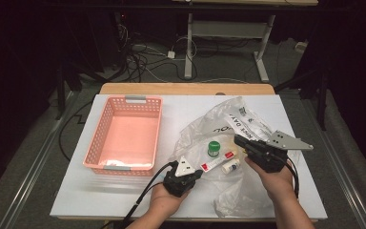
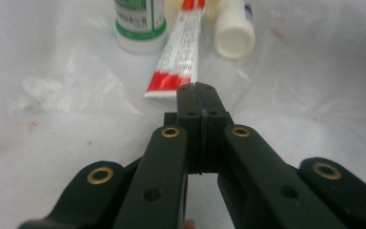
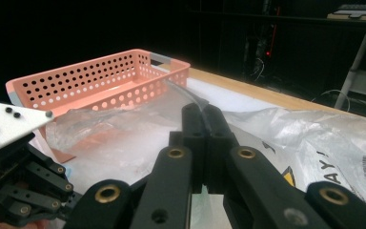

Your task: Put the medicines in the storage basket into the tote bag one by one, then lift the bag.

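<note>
A clear plastic bag (image 1: 248, 191) lies crumpled on the right of the white table. Inside it lie a green-capped bottle (image 1: 213, 148), a red-and-white tube (image 1: 217, 161) and a small white bottle (image 1: 230, 166). My right gripper (image 1: 238, 140) is shut on a fold of the bag's film, which rises from its tips (image 3: 202, 109). My left gripper (image 1: 198, 172) sits at the bag's near left edge. Its jaws are shut (image 2: 196, 88) just short of the tube's crimped end (image 2: 171, 83). Whether film is pinched between them I cannot make out.
A pink perforated basket (image 1: 124, 102) stands on the left of the table, a little white at its near end. Black cables trail from both grippers toward the table's front edge. Behind the table are a desk frame and floor cables.
</note>
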